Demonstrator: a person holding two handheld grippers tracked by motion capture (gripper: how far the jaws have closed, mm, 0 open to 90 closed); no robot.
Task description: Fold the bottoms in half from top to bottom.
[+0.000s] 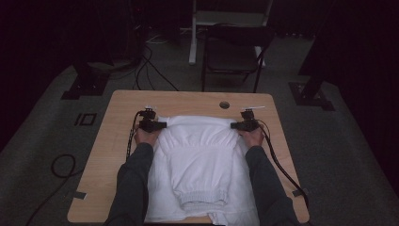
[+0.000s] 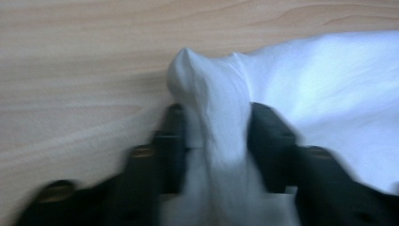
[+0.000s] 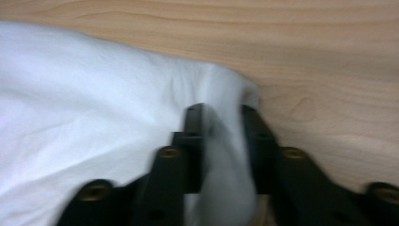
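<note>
White garment (image 1: 197, 150) on light wood-grain table (image 1: 117, 141).

Your white cotton sweatshirt (image 1: 197, 155) lies flat across the middle of the bench, folded on itself, with its ribbed hem band toward you at the near edge. Its two far corners are bunched into raised folds; the left gripper view shows one peaked.

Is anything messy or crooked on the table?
A little. The white cloth garment hangs over the near edge of the light wooden table. The left gripper and right gripper each pinch a bunched far corner. Nothing looks spilled or torn.
</note>
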